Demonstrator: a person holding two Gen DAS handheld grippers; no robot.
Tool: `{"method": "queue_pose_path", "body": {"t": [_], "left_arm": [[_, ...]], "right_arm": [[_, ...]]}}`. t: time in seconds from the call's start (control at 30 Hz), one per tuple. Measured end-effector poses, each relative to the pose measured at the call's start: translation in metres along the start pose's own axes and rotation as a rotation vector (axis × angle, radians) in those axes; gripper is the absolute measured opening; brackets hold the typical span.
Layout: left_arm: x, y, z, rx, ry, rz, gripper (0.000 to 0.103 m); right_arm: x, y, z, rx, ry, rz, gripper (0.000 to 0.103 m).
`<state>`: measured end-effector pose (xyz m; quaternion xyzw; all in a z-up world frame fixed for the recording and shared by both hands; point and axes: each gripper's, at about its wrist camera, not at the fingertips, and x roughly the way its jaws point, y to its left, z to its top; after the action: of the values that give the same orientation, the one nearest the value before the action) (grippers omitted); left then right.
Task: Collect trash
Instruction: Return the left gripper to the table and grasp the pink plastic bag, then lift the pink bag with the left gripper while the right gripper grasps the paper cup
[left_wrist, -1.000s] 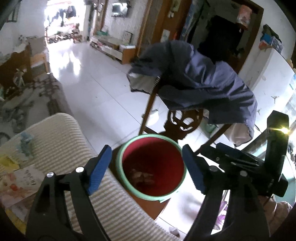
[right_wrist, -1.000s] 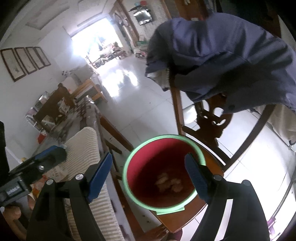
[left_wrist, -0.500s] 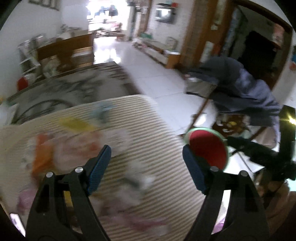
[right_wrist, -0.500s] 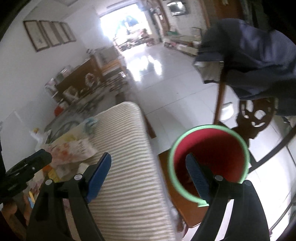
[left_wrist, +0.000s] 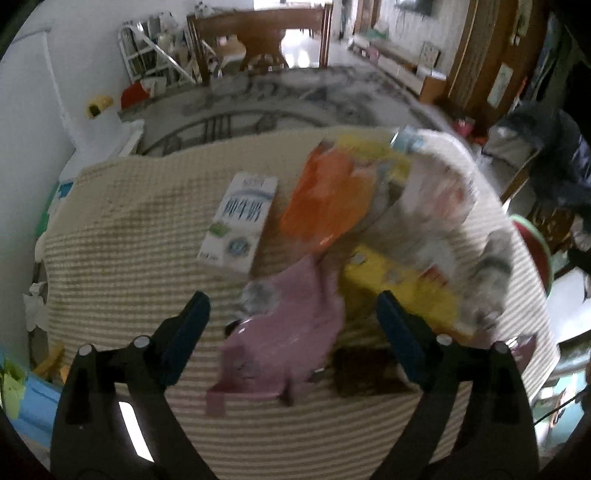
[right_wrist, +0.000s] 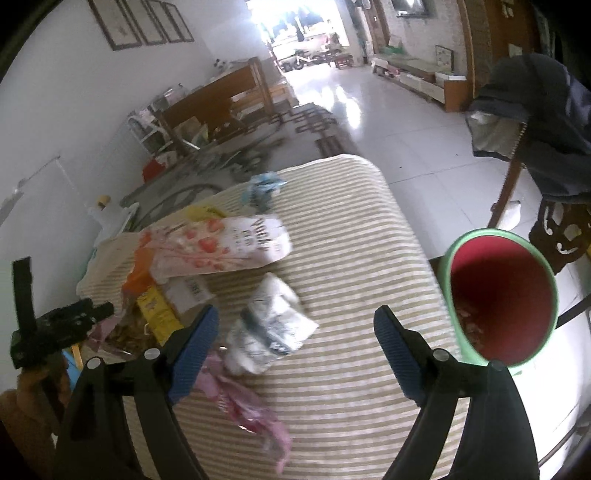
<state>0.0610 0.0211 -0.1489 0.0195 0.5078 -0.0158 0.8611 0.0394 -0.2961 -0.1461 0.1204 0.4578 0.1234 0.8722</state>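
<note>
While both claws widen with nothing between their jaws, the left gripper (left_wrist: 291, 325) hangs directly over a crumpled pink plastic wrapper (left_wrist: 284, 332) at lower centre, its long axis running bottom-left to top-right. The right gripper (right_wrist: 295, 336) frames a crumpled white-and-grey bag (right_wrist: 269, 325); the red green-rimmed bin (right_wrist: 502, 295) sits at right. Motion blur smears the rest of the pile.

You have a pile of trash on the cushion (right_wrist: 332, 369). The milk box (left_wrist: 240, 221) lies left of the wrappers (left_wrist: 328, 199). A crumpled bag (right_wrist: 269, 325) sits near the middle. The bin (right_wrist: 498, 295) stands right of the cushion, and a chair (right_wrist: 554, 221) stands behind it.
</note>
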Motion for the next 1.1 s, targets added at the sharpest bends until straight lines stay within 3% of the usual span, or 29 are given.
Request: {"method": "queue_pose_path", "body": {"t": [0.3, 0.37, 0.4, 0.53, 1.1], "left_arm": [[0.042, 0.030, -0.018, -0.011, 0.122, -0.083, 0.090], [0.047, 0.034, -0.019, -0.026, 0.135, -0.122, 0.075], [0.050, 0.036, -0.019, -0.032, 0.144, -0.134, 0.055], [0.052, 0.041, -0.019, -0.042, 0.139, -0.174, 0.036], [-0.042, 0.037, -0.008, -0.040, -0.135, -0.216, 0.033]], "right_arm": [[0.015, 0.034, -0.009, -0.014, 0.049, 0.011, 0.087], [0.016, 0.037, -0.012, -0.014, 0.054, 0.001, 0.088], [0.017, 0.038, -0.013, -0.012, 0.060, -0.008, 0.088], [0.023, 0.034, -0.018, 0.022, 0.077, -0.026, 0.088], [0.108, -0.010, -0.018, 0.475, 0.216, 0.021, 0.088]]}}
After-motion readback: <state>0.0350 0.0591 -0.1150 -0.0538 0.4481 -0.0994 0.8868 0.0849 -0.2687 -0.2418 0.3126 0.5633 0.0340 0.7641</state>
